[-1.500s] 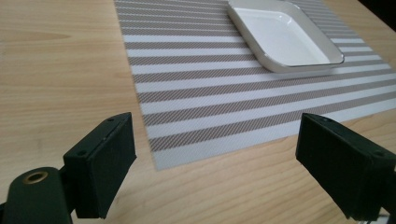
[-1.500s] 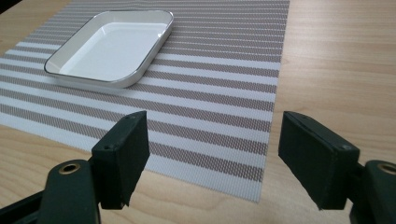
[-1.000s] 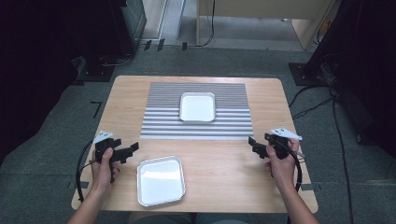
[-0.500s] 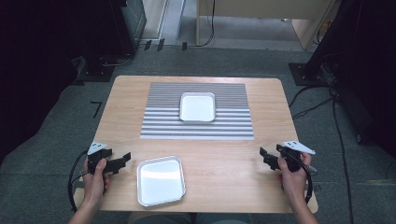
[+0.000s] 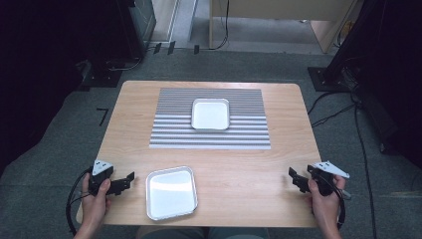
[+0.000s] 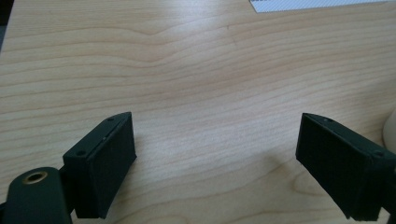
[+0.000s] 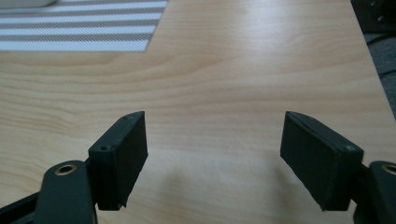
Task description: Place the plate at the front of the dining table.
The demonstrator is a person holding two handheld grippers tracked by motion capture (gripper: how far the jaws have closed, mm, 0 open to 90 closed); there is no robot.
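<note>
Two empty white trays (image 5: 170, 193), striped mat (image 5: 211, 132)

One tray (image 5: 210, 114) on the mat (image 5: 210, 137), another tray (image 5: 170, 192) nearer, left.

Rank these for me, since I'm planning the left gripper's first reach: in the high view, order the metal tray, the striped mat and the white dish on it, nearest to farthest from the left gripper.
From the left gripper:
1. Metal tray, just beside it at the table's near edge.
2. Striped mat, farther up at the table's middle.
3. White dish, on the mat's far half.
</note>
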